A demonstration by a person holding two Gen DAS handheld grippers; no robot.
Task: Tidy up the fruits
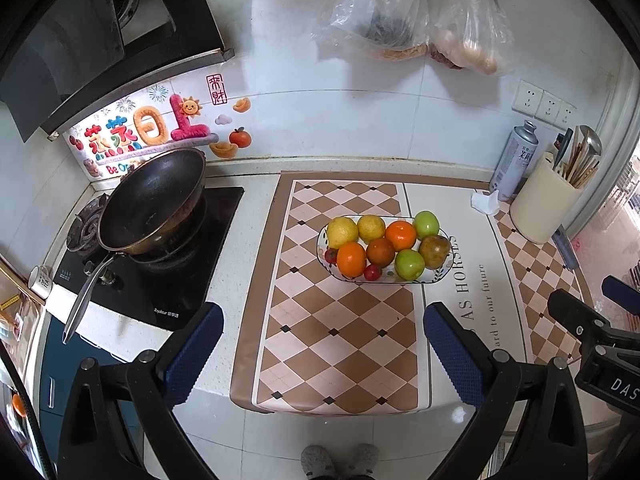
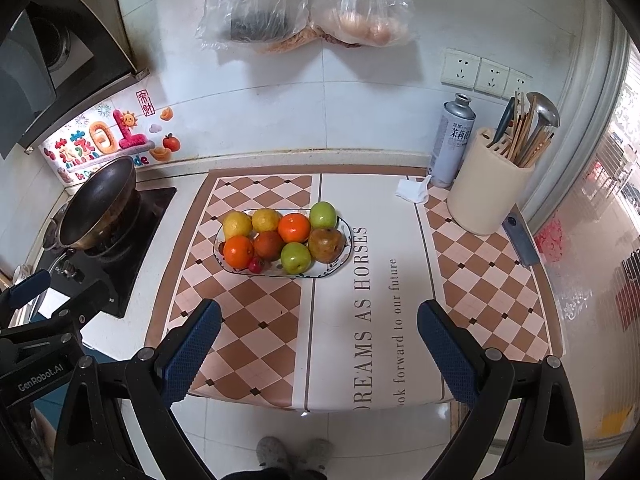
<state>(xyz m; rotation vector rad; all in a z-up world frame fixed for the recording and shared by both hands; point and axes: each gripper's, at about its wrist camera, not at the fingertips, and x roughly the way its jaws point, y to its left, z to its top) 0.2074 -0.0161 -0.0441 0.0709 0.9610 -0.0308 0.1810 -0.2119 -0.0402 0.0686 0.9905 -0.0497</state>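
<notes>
A white patterned oval plate stands on the checked mat in the middle of the counter. It holds two yellow lemons, oranges, two green apples, a brown pear and small red fruits. My left gripper is open and empty, above the counter's front edge, short of the plate. My right gripper is open and empty, likewise short of the plate and a little to its right.
A black wok sits on the stove at left. A spray can, a cream utensil holder and a crumpled tissue stand at back right. Plastic bags hang on the wall.
</notes>
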